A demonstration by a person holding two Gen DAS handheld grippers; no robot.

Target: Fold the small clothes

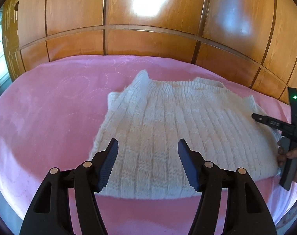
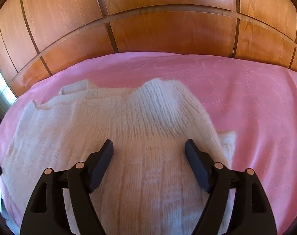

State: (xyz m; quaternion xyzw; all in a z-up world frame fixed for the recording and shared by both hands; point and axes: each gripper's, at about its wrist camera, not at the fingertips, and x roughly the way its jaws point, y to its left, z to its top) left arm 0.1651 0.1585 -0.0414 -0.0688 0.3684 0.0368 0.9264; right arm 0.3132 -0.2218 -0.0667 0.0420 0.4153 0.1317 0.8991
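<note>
Looking down both wrist views, I see a white ribbed knit sweater (image 1: 168, 129) lying flat on a pink bedspread (image 1: 40, 117), toward the right half of the bed in the left view, with a wooden panelled wardrobe (image 1: 148, 39) behind the far edge. My left gripper (image 1: 147, 146) hovers over the sweater's near hem, jaws spread apart, blue pads clear of the knit, nothing between them. My right gripper (image 2: 149, 148) is over the sweater's right side, jaws released and wide, nothing pinched; the fabric sits below the pads, contact I can't confirm. In the right view a raised fold of the sweater bulges just ahead of the fingers, and a sleeve corner pokes out onto the pink at the right. Collar sits at the far edge in the left view. The left view also catches the right tool at the frame's right edge, with a hand (image 1: 293, 160) around its handle and a green light on its mount.
</note>
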